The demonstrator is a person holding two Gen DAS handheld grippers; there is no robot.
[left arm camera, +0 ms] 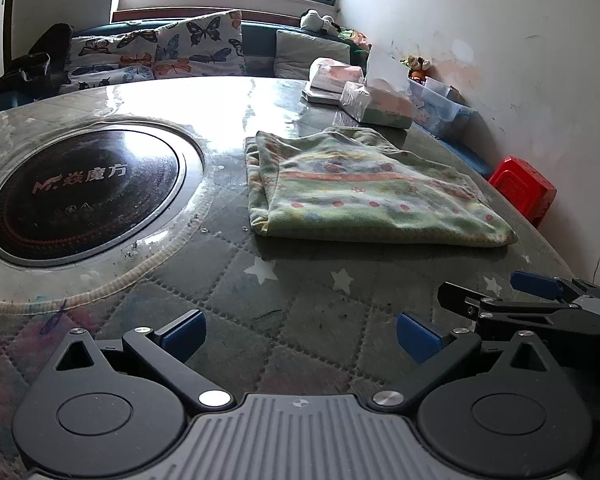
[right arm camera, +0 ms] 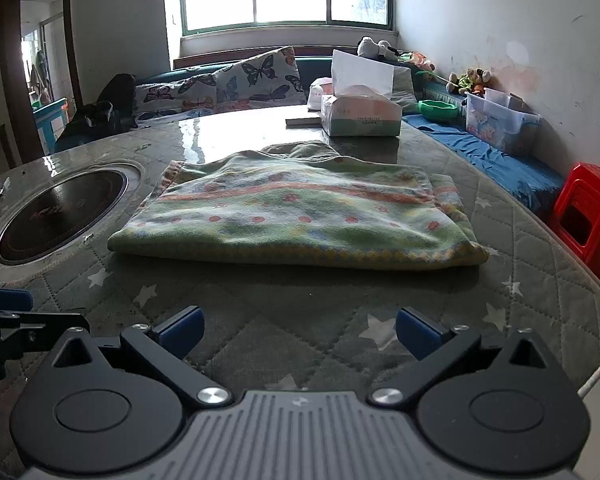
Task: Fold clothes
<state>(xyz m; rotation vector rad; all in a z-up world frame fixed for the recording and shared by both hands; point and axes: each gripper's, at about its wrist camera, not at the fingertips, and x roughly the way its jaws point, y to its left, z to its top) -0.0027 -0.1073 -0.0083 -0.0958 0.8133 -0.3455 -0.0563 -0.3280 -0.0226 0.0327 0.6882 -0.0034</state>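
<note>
A green patterned garment (left arm camera: 364, 192) lies folded in a flat rectangle on the quilted table cover (left arm camera: 284, 320); it also shows in the right wrist view (right arm camera: 296, 212). My left gripper (left arm camera: 300, 336) is open and empty, low over the cover, well short of the garment. My right gripper (right arm camera: 300, 332) is open and empty, in front of the garment's near edge. The right gripper also shows at the right edge of the left wrist view (left arm camera: 540, 300). The left gripper's blue finger (right arm camera: 4, 300) shows at the left edge of the right wrist view.
A round black cooktop (left arm camera: 84, 192) is set into the table at the left. Tissue boxes (right arm camera: 360, 114) stand behind the garment. A red stool (right arm camera: 588, 212) stands by the table's right edge. A bench with cushions (right arm camera: 228, 80) and a plastic bin (right arm camera: 500, 120) line the wall.
</note>
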